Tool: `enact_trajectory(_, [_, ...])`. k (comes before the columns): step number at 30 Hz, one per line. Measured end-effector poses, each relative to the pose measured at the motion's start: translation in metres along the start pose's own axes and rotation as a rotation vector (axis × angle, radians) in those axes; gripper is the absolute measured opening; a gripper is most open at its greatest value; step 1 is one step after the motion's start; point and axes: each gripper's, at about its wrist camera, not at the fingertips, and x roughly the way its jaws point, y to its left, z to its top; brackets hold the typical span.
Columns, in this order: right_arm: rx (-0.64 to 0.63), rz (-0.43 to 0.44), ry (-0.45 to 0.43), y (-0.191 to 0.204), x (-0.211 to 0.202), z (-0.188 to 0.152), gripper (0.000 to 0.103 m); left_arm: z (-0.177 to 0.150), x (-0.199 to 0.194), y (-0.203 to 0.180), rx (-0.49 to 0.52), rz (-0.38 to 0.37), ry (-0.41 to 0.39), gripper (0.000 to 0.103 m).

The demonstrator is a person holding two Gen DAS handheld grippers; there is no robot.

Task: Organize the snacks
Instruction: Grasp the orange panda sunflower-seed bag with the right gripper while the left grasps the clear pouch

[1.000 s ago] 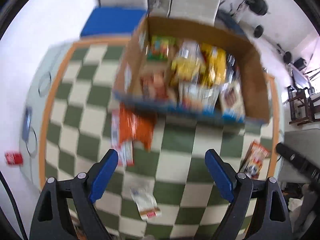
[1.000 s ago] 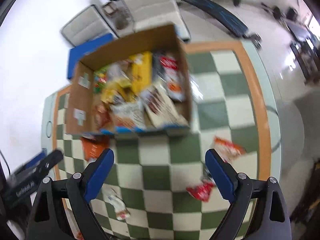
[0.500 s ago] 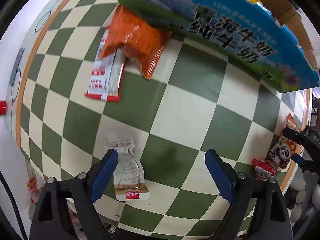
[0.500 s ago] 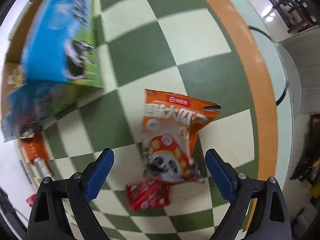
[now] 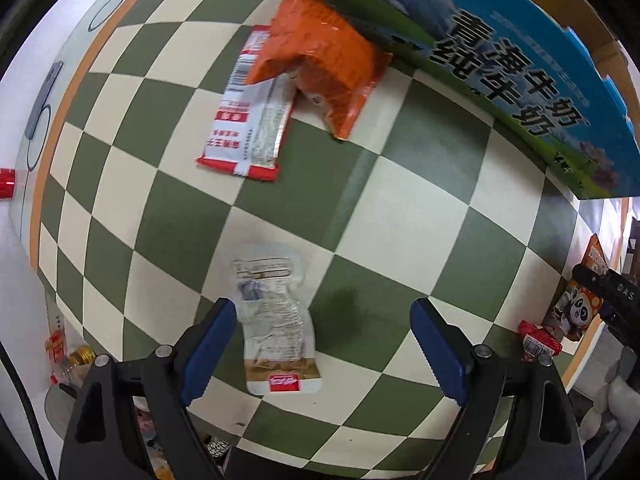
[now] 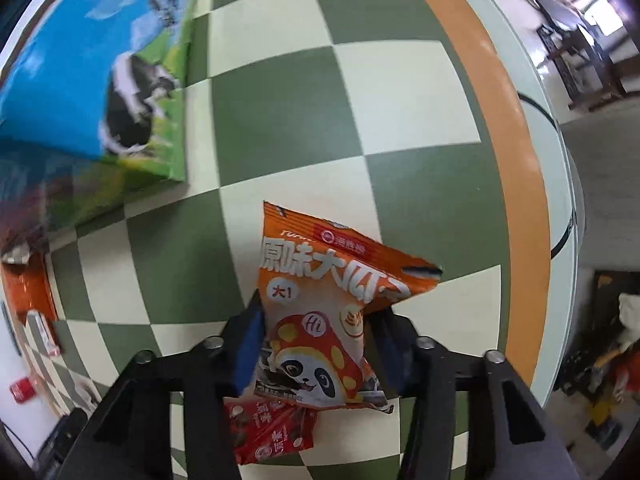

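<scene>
Green-and-cream checkered bench (image 5: 420, 208), orange-bordered; right claw (image 6: 316, 344) closing on the panda snack bag (image 6: 320, 320) at lower centre, left claw (image 5: 320, 348) spread wide.

Bench (image 5: 400, 208): smooth checked green-and-cream covering, faint sheen, orange border.
Panda snack bag (image 6: 320, 320): glossy printed plastic film, crinkled.
Clear pouch (image 5: 276, 316): see-through plastic, wrinkled, shiny.
Orange packet (image 5: 324, 68): creased glossy foil-like film.
Milk carton box (image 5: 520, 72): printed cardboard, satin face, raw brown rim.
Left claw (image 5: 320, 344): matt black plastic arms, blue ridged rubbery pads (image 5: 208, 340).
</scene>
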Motion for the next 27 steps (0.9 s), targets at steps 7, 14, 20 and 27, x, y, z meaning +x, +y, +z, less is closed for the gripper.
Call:
enact_trajectory(7, [-0.131, 0.113, -0.054, 0.038, -0.039, -0.019, 0.048, -0.005, 0.019, 0.056, -0.117, -0.078, 0.105, 0.089])
enact_trajectory(14, [-0.237, 0.2, -0.024, 0.099, -0.051, -0.041, 0.048, -0.013, 0.06, 0.059, -0.089, -0.043, 0.205, 0.089])
enact_trajectory(20, [-0.283, 0.218, 0.017, 0.127, -0.037, -0.061, 0.048, -0.016, 0.074, 0.061, -0.072, -0.017, 0.161, 0.085])
enact_trajectory(27, [-0.316, 0.222, 0.031, 0.137, -0.028, -0.072, 0.048, -0.016, 0.062, 0.071, -0.067, -0.042, 0.119, 0.055])
